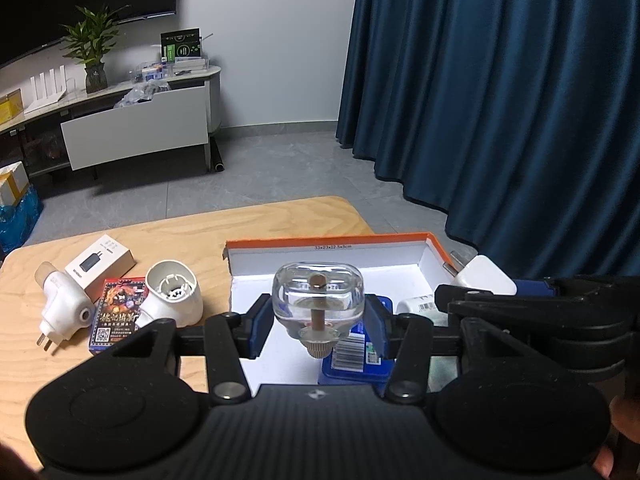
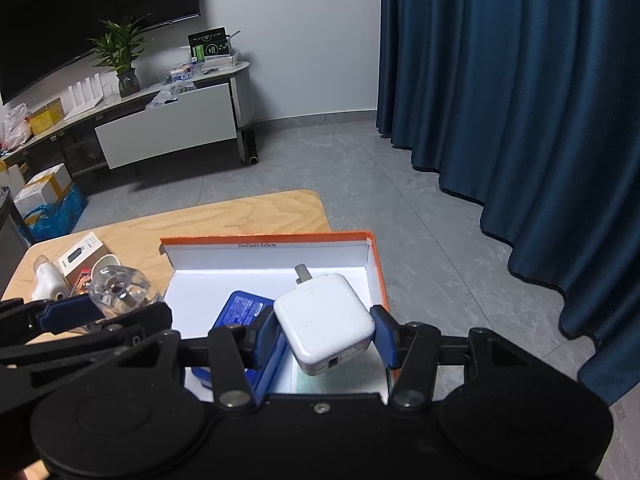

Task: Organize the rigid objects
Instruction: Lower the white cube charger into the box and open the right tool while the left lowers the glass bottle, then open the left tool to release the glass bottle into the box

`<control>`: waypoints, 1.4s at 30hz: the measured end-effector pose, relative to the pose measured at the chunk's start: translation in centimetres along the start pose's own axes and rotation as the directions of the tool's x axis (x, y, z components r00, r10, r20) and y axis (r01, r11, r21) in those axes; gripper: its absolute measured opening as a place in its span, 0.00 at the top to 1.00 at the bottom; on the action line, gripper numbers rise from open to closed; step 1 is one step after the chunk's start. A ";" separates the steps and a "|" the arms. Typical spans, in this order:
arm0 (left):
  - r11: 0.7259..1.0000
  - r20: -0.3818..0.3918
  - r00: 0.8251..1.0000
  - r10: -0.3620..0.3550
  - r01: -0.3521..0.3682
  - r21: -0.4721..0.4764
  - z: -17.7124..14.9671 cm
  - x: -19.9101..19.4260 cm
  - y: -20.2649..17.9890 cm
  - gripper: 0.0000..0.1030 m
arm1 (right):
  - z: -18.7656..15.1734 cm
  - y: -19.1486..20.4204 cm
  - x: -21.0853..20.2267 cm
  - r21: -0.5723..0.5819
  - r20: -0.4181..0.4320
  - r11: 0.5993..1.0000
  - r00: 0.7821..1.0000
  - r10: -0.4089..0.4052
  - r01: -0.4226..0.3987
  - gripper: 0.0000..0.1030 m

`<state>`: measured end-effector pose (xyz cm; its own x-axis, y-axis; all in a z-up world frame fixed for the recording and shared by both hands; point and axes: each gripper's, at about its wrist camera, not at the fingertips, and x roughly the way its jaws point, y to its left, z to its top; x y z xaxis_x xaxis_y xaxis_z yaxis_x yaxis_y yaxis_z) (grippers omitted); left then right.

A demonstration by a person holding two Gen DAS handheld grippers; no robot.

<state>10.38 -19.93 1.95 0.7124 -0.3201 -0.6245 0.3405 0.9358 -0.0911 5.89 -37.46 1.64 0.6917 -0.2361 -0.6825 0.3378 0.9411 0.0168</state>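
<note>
Both grippers hold objects over the orange box.

The left gripper (image 1: pixel 318 320) has its blue pads (image 1: pixel 262 322) closed against the sides of a clear jar (image 1: pixel 318 300), which has a brown stem running down through it to a ribbed knob; the jar hangs above the white floor of the box (image 1: pixel 328 242). The right gripper (image 2: pixel 326 330) pinches a white charger (image 2: pixel 324 318) between its pads (image 2: pixel 384 334), tilted, prongs pointing away, over the box's right half. Inside the box lie a blue pack (image 2: pixel 242 306) and a white barcoded item (image 1: pixel 418 304). Left of the box on the wooden table (image 1: pixel 168 232) sit a white cup-shaped part (image 1: pixel 172 294), a card box (image 1: pixel 118 316), a white plug (image 1: pixel 62 308) and a kraft carton (image 1: pixel 100 266).
</note>
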 end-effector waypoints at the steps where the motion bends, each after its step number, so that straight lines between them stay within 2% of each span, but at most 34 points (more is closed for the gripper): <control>1: 1.000 -0.001 1.000 0.000 0.000 -0.001 0.1 0.1 0.0 0.52 | 0.2 0.0 0.1 -0.002 0.000 1.000 1.000 0.001 -0.001 0.40; 13: 1.000 -0.012 1.000 0.000 0.000 -0.020 1.2 1.8 0.5 0.52 | 2.2 -0.8 2.3 0.021 0.020 1.000 1.000 0.023 -0.023 0.40; 21: 1.000 -0.025 0.999 -0.019 0.018 -0.023 1.2 2.3 0.1 0.52 | 2.8 -1.9 1.8 0.054 0.071 0.998 0.997 -0.016 0.013 0.37; 25: 0.998 -0.036 0.998 -0.052 0.052 -0.019 1.0 2.3 -0.7 0.52 | 2.5 -2.3 1.2 0.063 0.080 0.998 0.996 -0.035 0.030 0.37; 31: 0.987 -0.063 0.985 -0.163 0.161 -0.029 0.5 2.0 -1.4 0.50 | 2.6 -2.3 0.4 0.054 0.092 0.998 0.995 -0.036 0.031 0.37; 33: 0.987 -0.052 0.986 -0.161 0.160 -0.020 0.5 1.6 -1.5 0.43 | 2.5 -2.2 0.2 0.051 0.094 0.998 0.995 -0.034 0.029 0.37; 42: 0.996 -0.038 0.997 -0.066 0.064 -0.060 -0.2 0.3 1.0 0.39 | 1.8 -0.6 -0.6 0.028 0.085 1.000 0.996 0.000 -0.002 0.35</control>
<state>10.86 -19.12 1.52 0.6646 -0.3757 -0.6459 0.3481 0.9205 -0.1772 6.45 -38.30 3.37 0.7434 -0.2562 -0.6179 0.3540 0.9344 0.0384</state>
